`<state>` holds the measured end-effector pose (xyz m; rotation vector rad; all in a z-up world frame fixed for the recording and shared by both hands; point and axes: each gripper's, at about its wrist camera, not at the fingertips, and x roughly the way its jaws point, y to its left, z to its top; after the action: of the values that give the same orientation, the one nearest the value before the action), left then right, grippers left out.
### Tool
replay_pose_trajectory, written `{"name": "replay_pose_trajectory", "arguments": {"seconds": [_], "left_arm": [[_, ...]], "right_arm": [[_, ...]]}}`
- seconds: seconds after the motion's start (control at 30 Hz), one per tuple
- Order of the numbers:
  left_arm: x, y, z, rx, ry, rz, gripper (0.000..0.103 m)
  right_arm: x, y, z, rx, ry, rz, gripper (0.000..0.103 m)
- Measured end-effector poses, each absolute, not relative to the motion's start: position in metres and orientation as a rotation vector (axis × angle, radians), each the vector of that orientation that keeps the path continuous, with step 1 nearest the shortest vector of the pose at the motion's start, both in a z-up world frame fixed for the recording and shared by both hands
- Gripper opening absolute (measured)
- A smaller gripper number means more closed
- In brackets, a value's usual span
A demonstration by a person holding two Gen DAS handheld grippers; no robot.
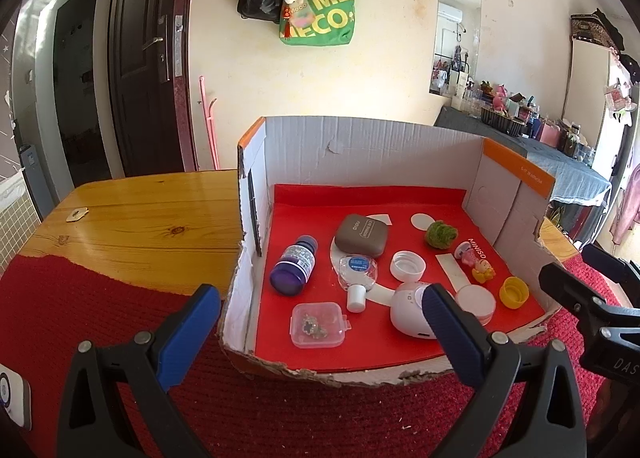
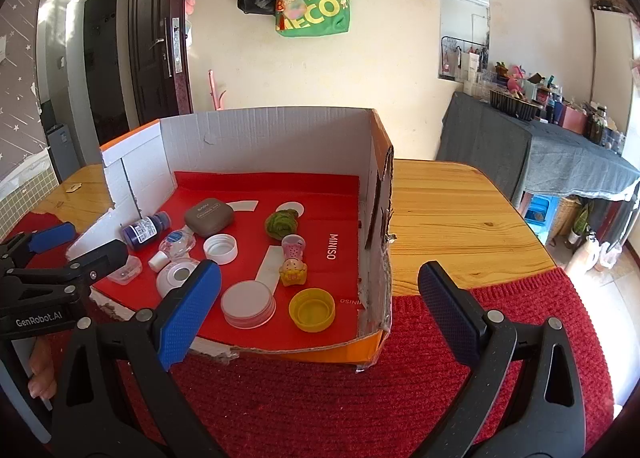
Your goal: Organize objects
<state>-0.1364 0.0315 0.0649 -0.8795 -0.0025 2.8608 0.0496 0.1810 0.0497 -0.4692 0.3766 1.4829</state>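
Two grippers, left gripper (image 1: pixel 320 314) and right gripper (image 2: pixel 320 294), jaws spread wide, nothing held. All items sit in the cardboard box (image 1: pixel 360 141), frame centre.

Count:
- 1 purple bottle (image 1: pixel 294 266)
- 1 clear bottle (image 1: pixel 357 272)
- 1 brown case (image 1: pixel 362 236)
- 1 clear plastic case (image 1: pixel 318 324)
- 1 white round device (image 1: pixel 408 310)
- 3 caps: white cap (image 1: pixel 408 266), yellow cap (image 1: pixel 514 292), flat white lid (image 2: pixel 248 304)
- 1 green ball (image 1: pixel 440 234)
- 2 figurines, probably; they overlap

Risks: the torn front wall may snag fingers; tight packing means bumping neighbours; the purple bottle lies sideways and could roll.
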Motion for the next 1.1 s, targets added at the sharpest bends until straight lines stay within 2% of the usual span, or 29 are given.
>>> {"name": "replay_pose_trajectory", "arguments": {"seconds": [0.13, 0.27, 0.67, 1.1], "left_arm": [[-0.12, 0.035, 0.07, -0.879, 0.055, 2.882, 0.103], [-0.107, 0.034, 0.065, -0.947, 0.019, 2.828, 0.103], [-0.098, 0.036, 0.022, -1.263, 0.057, 2.729, 0.103], [-0.102, 0.033, 0.01, -1.337, 0.05, 2.731, 0.103]], "right_arm": [[0.049, 0.167, 0.059, -0.461, 0.423, 1.503, 0.101], [0.044, 0.153, 0.056, -0.492, 0.457, 1.506, 0.101], [0.048, 0.141, 0.011, -0.642, 0.618, 1.425, 0.101], [0.05, 0.151, -0.004, -0.712, 0.65, 1.34, 0.101]]}}
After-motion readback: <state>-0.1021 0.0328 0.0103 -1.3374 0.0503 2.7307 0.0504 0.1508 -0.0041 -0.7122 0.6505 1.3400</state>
